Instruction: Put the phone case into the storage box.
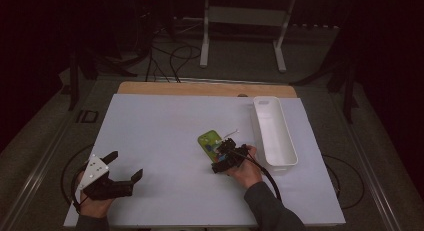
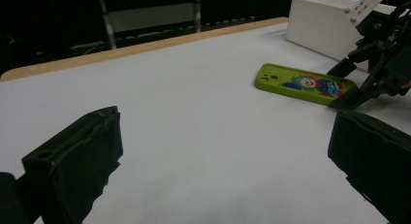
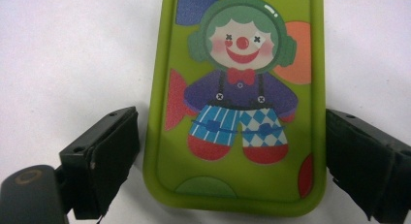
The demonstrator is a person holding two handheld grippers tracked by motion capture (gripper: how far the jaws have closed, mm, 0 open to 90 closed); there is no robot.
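**Green phone case on white table, right gripper astride it**

High view: white table surface, wooden edge at the far side. Green phone case lies flat, right of centre, near a long white tray but apart from it. Right gripper sits at the case's near end, held in the person's hand. Left gripper rests at the near left corner, well apart from the case, jaws spread, nothing between them.

Left gripper view: both black jaws wide apart over bare table. Phone case lies far right, clown print upward; right gripper meets its end; tray behind.

Right gripper view: case lies between the two jaws, one on each long side. Jaws parted; a narrow gap shows at the left jaw, the right jaw is just beside the edge.
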